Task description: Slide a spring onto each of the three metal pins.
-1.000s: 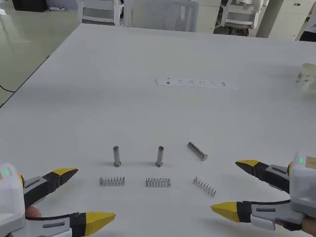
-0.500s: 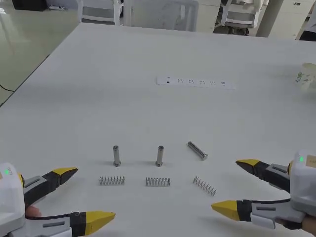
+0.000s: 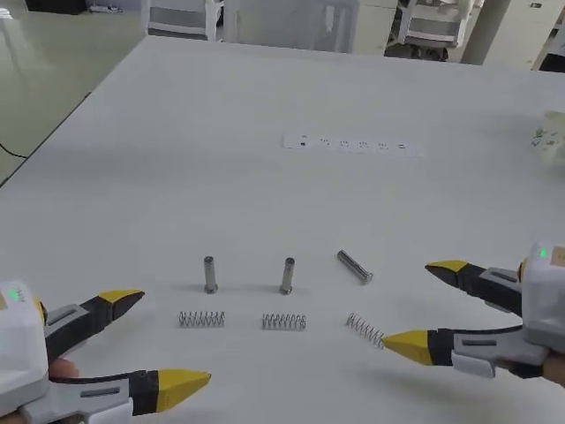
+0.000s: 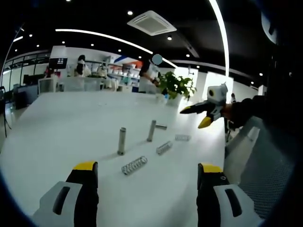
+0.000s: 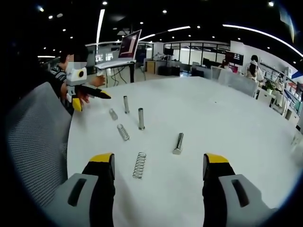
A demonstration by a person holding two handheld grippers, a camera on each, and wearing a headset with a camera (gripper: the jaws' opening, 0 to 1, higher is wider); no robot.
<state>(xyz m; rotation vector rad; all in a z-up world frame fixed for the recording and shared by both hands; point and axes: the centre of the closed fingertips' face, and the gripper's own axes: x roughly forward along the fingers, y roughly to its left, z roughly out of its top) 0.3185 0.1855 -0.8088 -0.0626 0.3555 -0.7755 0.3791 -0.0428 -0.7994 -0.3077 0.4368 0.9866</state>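
Note:
Two metal pins stand upright on the white table: the left pin (image 3: 210,274) (image 4: 121,141) (image 5: 126,104) and the middle pin (image 3: 288,276) (image 4: 151,130) (image 5: 141,118). A third pin (image 3: 355,266) (image 4: 161,126) (image 5: 178,143) lies flat on its side. In front of each lies a loose spring: the left spring (image 3: 201,319) (image 4: 134,165) (image 5: 113,114), the middle spring (image 3: 283,321) (image 4: 164,147) (image 5: 123,132) and the right spring (image 3: 364,329) (image 4: 182,137) (image 5: 139,165). My left gripper (image 3: 163,340) (image 4: 147,170) is open at the lower left, with nothing in it. My right gripper (image 3: 425,305) (image 5: 159,161) is open, its near tip close beside the right spring.
A white power strip (image 3: 351,144) lies flat further back on the table. A small plant pot (image 3: 551,138) sits at the far right edge. Chairs (image 3: 291,25) stand beyond the far edge of the table.
My right gripper has moved up and left, so its near tip now sits by the right spring. The view has shifted slightly. Pins and springs lie as before.

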